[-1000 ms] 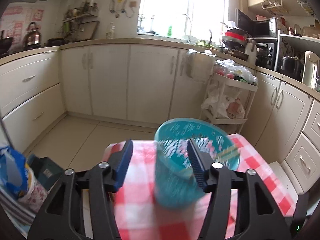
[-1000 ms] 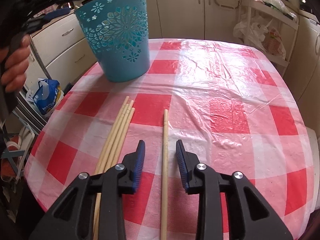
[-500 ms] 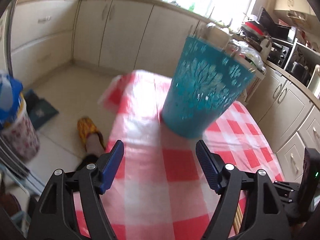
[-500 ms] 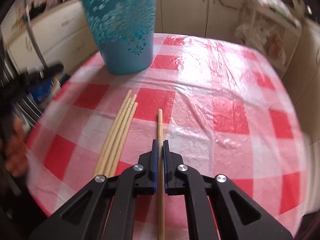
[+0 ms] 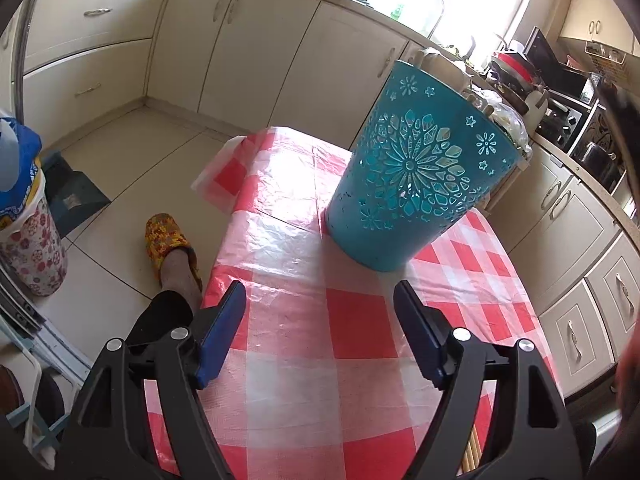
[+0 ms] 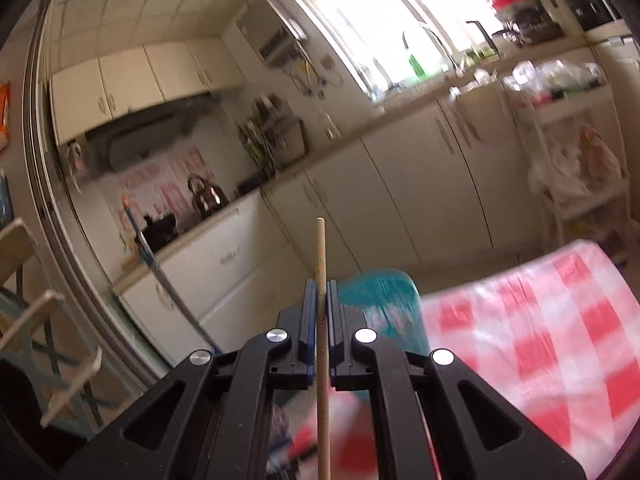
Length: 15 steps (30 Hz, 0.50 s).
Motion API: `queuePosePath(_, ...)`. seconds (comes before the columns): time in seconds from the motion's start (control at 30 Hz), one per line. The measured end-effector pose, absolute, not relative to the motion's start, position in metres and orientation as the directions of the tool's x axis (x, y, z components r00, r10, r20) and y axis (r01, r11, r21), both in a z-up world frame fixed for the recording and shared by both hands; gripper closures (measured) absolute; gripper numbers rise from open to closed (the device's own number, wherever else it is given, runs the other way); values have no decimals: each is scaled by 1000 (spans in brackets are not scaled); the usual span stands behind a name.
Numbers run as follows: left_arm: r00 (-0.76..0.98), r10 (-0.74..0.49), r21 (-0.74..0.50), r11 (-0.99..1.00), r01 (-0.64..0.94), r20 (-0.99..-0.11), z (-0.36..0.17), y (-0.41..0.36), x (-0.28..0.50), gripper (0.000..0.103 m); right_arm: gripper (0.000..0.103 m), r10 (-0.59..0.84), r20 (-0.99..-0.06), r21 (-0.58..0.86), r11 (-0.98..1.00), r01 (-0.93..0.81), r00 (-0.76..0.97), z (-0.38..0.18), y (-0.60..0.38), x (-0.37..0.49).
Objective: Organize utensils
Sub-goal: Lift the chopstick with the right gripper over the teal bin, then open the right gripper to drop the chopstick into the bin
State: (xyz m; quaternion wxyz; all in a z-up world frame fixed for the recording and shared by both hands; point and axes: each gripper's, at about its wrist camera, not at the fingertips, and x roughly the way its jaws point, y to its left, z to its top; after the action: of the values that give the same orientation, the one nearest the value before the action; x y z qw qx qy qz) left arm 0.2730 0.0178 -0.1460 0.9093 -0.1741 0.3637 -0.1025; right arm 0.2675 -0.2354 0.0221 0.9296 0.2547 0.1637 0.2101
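Wooden chopstick (image 6: 320, 248), light, stiff and slick, sits clamped mid-shaft in the right gripper (image 6: 320, 300), lifted off the tabletop (image 5: 320, 320). Left gripper (image 5: 320, 304) jaws stand apart near the teal holder (image 5: 416, 176).

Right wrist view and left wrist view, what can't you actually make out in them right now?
- Blue bucket: right wrist view, smeared by motion blur, partly behind the right gripper.
- Bucket's inside: left wrist view, seen from the side, its wall hides it.
- Chopstick: lower end cut off by the bottom edge.
- Loose chopsticks: left wrist view, mostly hidden behind the left gripper.
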Motion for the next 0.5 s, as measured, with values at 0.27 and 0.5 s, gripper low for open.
queuePosePath(0.27, 715, -340, -426, 902, 65, -610, -147, 21, 274, 31, 97, 339, -130, 521, 823, -227, 932, 43, -215, 359)
queuePosePath(0.5, 718, -359, -467, 882, 53, -596, -150, 28, 274, 30, 97, 315, -289, 471, 869, -152, 904, 10, -204, 395)
